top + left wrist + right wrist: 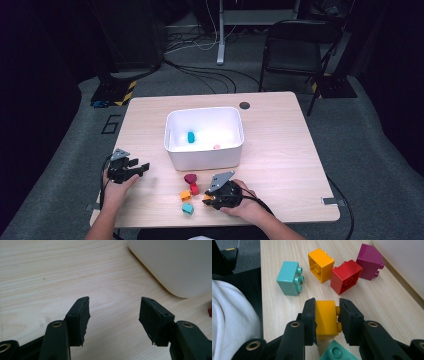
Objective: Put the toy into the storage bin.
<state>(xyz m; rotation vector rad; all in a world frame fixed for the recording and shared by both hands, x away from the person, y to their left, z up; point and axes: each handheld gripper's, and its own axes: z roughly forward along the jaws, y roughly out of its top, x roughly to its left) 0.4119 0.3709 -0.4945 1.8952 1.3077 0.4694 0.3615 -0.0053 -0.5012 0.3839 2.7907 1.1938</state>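
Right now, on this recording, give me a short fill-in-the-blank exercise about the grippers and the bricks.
1. The right gripper is shut on a ____ brick.
2. The left gripper has its jaws ____, with bare table between them.
3. The white bin holds a blue piece and a ____ one.
4. The red brick lies between an orange brick and a ____ brick.

Missing words: yellow; open; pink; purple
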